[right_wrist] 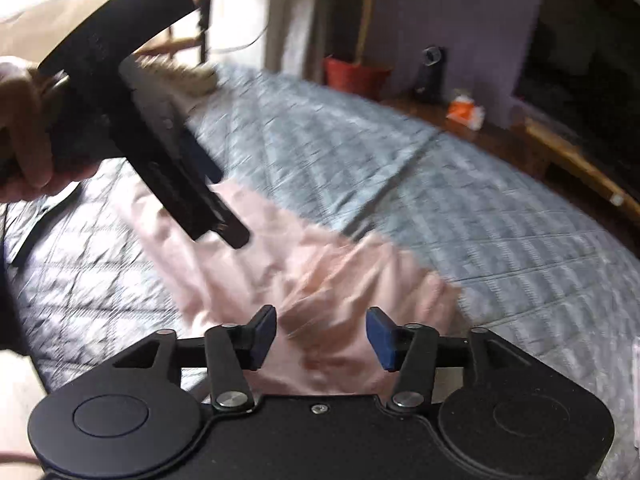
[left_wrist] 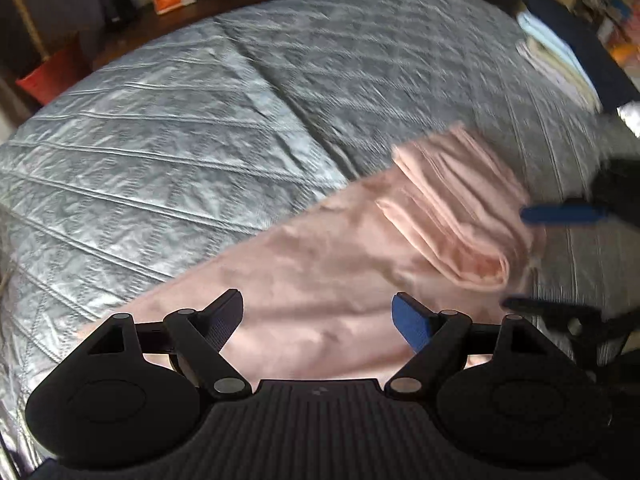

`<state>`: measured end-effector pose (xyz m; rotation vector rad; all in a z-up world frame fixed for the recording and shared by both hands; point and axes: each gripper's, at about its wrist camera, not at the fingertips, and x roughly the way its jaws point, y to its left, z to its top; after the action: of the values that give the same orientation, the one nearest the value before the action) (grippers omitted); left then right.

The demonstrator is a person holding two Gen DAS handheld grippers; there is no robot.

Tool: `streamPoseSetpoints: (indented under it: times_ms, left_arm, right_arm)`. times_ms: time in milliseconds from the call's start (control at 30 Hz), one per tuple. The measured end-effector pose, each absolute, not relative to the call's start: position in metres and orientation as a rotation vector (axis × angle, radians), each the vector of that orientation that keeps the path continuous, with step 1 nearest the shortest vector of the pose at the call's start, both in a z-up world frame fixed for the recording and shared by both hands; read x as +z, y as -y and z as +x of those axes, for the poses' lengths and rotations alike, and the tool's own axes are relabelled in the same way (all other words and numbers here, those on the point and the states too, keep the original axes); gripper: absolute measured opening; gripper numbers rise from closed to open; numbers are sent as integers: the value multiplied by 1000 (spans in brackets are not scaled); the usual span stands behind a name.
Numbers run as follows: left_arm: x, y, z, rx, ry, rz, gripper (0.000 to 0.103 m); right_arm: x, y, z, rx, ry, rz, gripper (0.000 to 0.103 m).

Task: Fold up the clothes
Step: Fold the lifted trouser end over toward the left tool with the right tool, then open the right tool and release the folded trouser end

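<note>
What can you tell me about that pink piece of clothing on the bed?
The pink garment looks like soft, thin cotton, pale and wrinkled. It lies spread on the grey quilted bedspread, with one part folded back into a thick layered roll on top. Neither open claw grips it; blur hides its exact shape.

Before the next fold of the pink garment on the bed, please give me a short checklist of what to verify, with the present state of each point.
1. Left gripper empty, jaws apart: ok.
2. Right gripper free of the cloth: ok, jaws apart with nothing pinched.
3. Pink garment lying on the grey quilt: ok.
4. Folded-over part lying neat: cannot tell, picture blurred.
5. Garment smooth: not ok, wrinkles show in the right wrist view.
6. Quilt beyond the garment free for working: ok; folded stack sits at the far edge.
</note>
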<state>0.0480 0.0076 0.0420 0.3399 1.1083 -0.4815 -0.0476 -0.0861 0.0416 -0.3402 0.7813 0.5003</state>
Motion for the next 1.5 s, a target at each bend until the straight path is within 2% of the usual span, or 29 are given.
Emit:
streamPoseSetpoints:
  times_ms: [133, 233, 367, 433, 467, 500, 567, 600, 767, 867, 1100, 1133, 1200, 1267, 1300, 1333, 1400, 1433, 1500]
  left_arm:
    - [25, 7, 37, -485, -1121, 476, 86]
    - [25, 10, 35, -495, -1116, 481, 87]
    - [26, 4, 36, -490, -1122, 471, 87]
    - [26, 3, 37, -487, -1123, 471, 87]
    - [25, 4, 36, -487, -1123, 470, 87]
    - [25, 4, 35, -486, -1123, 470, 87]
    - [25, 5, 35, -485, -1124, 468, 87]
    - [25, 5, 35, -485, -1125, 467, 87]
    - [24, 5, 36, -485, -1128, 458, 87]
    - [23, 4, 37, -485, -1131, 451, 87]
    - [22, 3, 37, -485, -1134, 445, 87]
    - [23, 3, 37, -485, -1134, 444, 87]
    - [25, 0, 39, -488, -1137, 428, 88]
    - [27, -2, 40, -491, -1139, 411, 88]
    - [30, -5, 42, -491, -1135, 393, 88]
    - [33, -9, 44, -486, -1130, 381, 88]
    - [42, -20, 50, -465, -1115, 317, 89]
    - [47, -26, 54, -455, -1107, 276, 93]
    - [55, -38, 60, -423, -1093, 231, 93]
  right_arm:
    - [34, 80, -39, 446, -807, -346, 57]
    - [28, 79, -30, 452, -830, -299, 57]
    - [20, 64, -35, 489, -819, -414, 57]
    - [18, 62, -36, 493, -816, -433, 52]
    - [17, 64, -35, 488, -817, -418, 35]
    - [18, 68, -34, 482, -814, -396, 26]
    - [20, 71, -36, 475, -793, -384, 16]
    - [22, 71, -37, 474, -783, -393, 13]
    - [37, 68, -44, 447, -705, -428, 12]
    - [38, 47, -54, 469, -651, -590, 12]
    - [15, 16, -58, 504, -688, -647, 12]
    - [14, 18, -55, 495, -700, -606, 13]
    - [12, 23, -49, 510, -752, -523, 21]
    - [12, 29, -43, 542, -807, -442, 44]
    - [14, 32, -42, 566, -815, -410, 48]
    - [17, 36, -41, 586, -817, -373, 51]
    - [31, 47, -41, 604, -794, -269, 51]
    - [38, 52, -40, 597, -776, -221, 54]
    - [47, 62, -38, 567, -727, -147, 59]
